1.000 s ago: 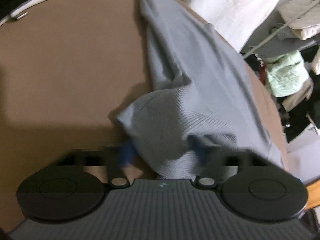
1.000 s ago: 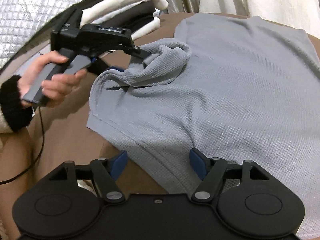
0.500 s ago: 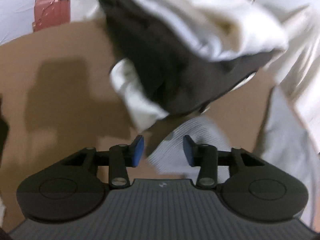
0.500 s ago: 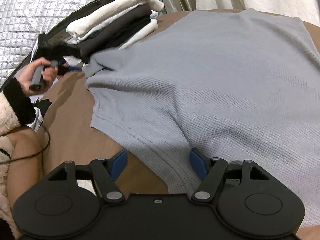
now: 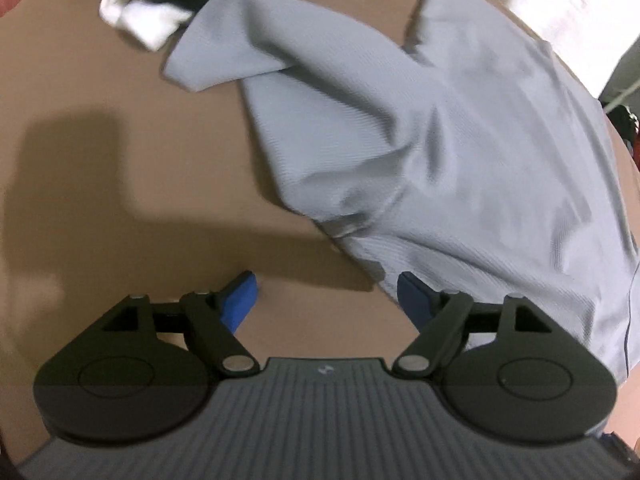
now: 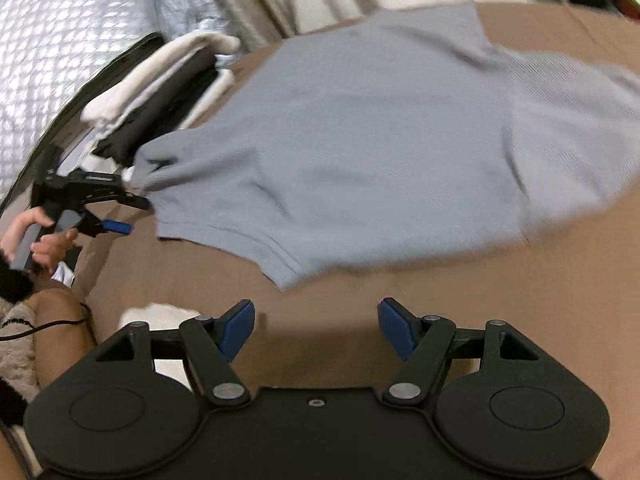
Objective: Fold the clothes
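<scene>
A grey knit garment [image 6: 380, 128] is shown spread over a brown surface [image 6: 520, 300], which may be a bed or a tabletop; the views do not settle it. The body is laid largely flat, with a ribbed edge [image 6: 276, 256] turned toward the right gripper [image 6: 316, 326]. A sleeve-like flap [image 5: 236, 56] is seen lying out to the side, creased and slightly lifted, and wrinkles are gathered near the garment's near edge [image 5: 348, 228]. No fold across the body is visible, although motion blur softens the far side.

The left gripper [image 5: 326, 294] is held with its fingers [image 5: 240, 296] spread wide and nothing between them, one finger just beside the garment's edge. The right gripper is likewise held with its fingers apart and empty, a little short of the ribbed edge.

Beside the garment, a stack of folded white and dark clothes [image 6: 160, 92] is seen, so some folding is evidently already present in the scene. For the grey garment, the sleeves and body are judged to be left to fold.
</scene>
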The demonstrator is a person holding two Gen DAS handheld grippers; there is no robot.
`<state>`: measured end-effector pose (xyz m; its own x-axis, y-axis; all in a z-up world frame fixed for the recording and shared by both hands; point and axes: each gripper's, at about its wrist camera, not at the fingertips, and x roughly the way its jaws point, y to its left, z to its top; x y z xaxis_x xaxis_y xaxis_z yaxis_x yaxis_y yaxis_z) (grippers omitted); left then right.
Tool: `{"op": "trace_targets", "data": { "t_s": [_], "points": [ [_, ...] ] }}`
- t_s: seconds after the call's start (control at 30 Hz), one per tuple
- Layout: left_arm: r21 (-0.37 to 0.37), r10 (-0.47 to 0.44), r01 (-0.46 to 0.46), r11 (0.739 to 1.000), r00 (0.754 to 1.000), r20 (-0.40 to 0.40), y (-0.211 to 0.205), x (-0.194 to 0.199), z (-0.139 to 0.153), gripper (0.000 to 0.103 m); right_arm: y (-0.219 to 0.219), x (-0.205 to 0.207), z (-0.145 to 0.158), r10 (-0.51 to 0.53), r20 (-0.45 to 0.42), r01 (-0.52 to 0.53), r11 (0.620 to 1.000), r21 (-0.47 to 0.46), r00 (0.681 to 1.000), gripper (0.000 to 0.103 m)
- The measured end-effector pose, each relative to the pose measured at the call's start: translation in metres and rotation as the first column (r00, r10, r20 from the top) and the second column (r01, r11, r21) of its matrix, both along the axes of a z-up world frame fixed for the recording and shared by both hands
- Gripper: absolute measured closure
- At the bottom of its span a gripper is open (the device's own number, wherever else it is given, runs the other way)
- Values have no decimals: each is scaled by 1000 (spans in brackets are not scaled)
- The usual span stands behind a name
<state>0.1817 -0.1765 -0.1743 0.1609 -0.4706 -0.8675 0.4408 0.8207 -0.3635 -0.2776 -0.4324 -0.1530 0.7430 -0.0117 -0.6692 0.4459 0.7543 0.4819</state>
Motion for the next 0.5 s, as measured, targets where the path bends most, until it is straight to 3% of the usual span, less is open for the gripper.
{"op": "trace_targets", "data": {
  "t_s": [0.07,0.13,0.23,0.27,0.3,0.33,0.43,0.47,0.5],
  "points": [
    [-147,-15,-1,989,994,-108,2,5,-3,24,-5,-7,-11,-46,34,44,998,54,998,29],
    [-261,-41,-27,965,967,-252,2,12,-14,24,-11,-3,-16,-54,90,44,993,110,994,28],
    [-230,-69,26,973,981,-182,-18,2,-14,24,-19,12,-26,-49,151,22,984,176,987,28],
    [-212,-79,46,976,985,-150,-25,-2,-14,20,-22,20,-30,-44,169,9,980,200,985,28],
    [-194,-90,66,979,989,-118,-32,-6,-13,4,-24,29,-35,-41,192,-2,975,223,981,28],
    [-174,-101,85,981,991,-86,-40,-9,-12,0,-25,39,-38,-53,207,3,972,236,977,28],
    [-113,-137,137,984,990,10,-62,-21,-10,1,-25,59,-40,-73,250,14,973,229,965,29],
    [-92,-150,154,984,988,41,-69,-25,-10,18,-22,68,-36,-40,238,-4,983,184,971,41],
    [-70,-164,169,983,984,72,-76,-28,-9,64,-19,76,-33,-2,218,-27,991,130,976,66]
  ]
}}
